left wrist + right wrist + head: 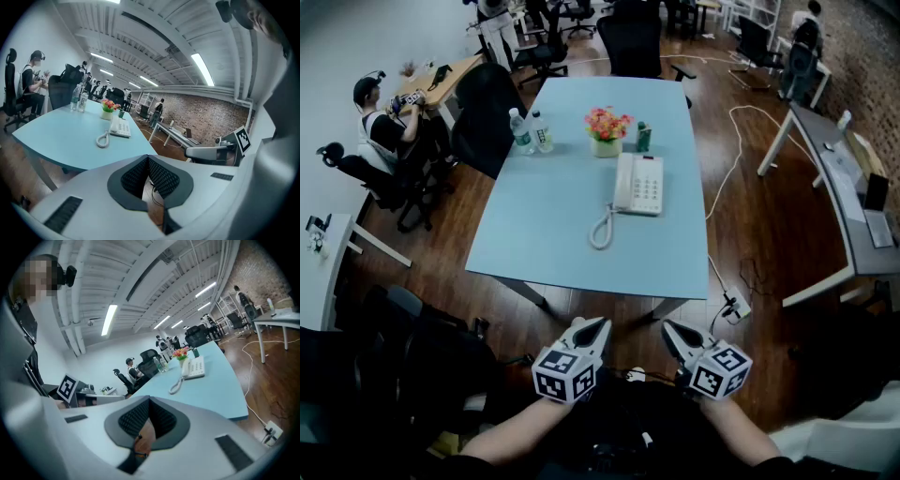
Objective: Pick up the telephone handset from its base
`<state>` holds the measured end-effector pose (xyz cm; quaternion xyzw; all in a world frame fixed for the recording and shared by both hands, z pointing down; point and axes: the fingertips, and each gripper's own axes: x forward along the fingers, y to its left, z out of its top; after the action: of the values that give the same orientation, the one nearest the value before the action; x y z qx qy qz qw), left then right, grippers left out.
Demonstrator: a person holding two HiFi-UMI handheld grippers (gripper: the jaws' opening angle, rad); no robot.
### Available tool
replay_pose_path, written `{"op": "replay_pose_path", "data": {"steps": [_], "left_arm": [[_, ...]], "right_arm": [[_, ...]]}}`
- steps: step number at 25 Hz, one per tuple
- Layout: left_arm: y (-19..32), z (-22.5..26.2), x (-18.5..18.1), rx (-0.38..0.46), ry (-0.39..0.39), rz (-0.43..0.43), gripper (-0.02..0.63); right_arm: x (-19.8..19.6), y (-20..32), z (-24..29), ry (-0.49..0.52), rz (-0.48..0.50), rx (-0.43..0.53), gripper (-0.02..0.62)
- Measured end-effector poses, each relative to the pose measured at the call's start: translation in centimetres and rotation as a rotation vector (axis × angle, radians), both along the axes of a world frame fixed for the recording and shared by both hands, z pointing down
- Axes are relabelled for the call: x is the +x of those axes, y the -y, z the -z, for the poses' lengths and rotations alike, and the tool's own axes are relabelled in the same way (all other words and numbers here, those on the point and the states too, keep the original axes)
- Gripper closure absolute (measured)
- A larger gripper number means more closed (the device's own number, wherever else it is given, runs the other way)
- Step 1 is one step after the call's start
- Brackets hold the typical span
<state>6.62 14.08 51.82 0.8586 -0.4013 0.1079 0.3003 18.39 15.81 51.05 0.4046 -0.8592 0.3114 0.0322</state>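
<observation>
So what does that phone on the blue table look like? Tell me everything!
The phone is cream-white, plastic by the look, and lies flat near the middle of the blue table. Its handset rests in place along its left side in the head view, with rows of keys to the right. A curly white cord loops out from the near end onto the table. A pot of flowers stands just behind it, apart. Only the table touches it.

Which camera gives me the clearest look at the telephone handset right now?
The head view: it looks down on the handset, lying in its base, cord coiled in front. Both gripper views show the telephone small, far off, at a low angle.
</observation>
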Motion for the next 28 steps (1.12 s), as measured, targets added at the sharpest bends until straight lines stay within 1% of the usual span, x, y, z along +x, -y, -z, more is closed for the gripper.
{"op": "replay_pose_path", "data": {"steps": [6, 9, 18, 21, 28], "left_arm": [[4.3, 0.1, -2.1, -0.004, -0.009, 0.015, 0.612], [7.0, 0.4, -2.7, -0.002, -0.017, 0.002, 0.612], [17.6, 1.9, -5.8, 0.05, -0.046, -0.027, 0.612], [20.7, 1.9, -7.3, 0.053, -0.048, -0.037, 0.612], [26.6, 1.1, -10.7, 0.028, -0.055, -0.052, 0.612]], "right_arm": [[-1.6, 3.6, 0.2, -0.015, -0.007, -0.003, 0.583], [-2.4, 5.9, 0.6, -0.022, -0.018, -0.003, 0.583], [-5.1, 14.4, 1.2, -0.086, -0.043, 0.007, 0.583], [-6.1, 17.4, 1.3, -0.106, -0.066, 0.003, 0.583], [-7.8, 23.6, 1.6, -0.155, -0.144, -0.004, 0.583]]}}
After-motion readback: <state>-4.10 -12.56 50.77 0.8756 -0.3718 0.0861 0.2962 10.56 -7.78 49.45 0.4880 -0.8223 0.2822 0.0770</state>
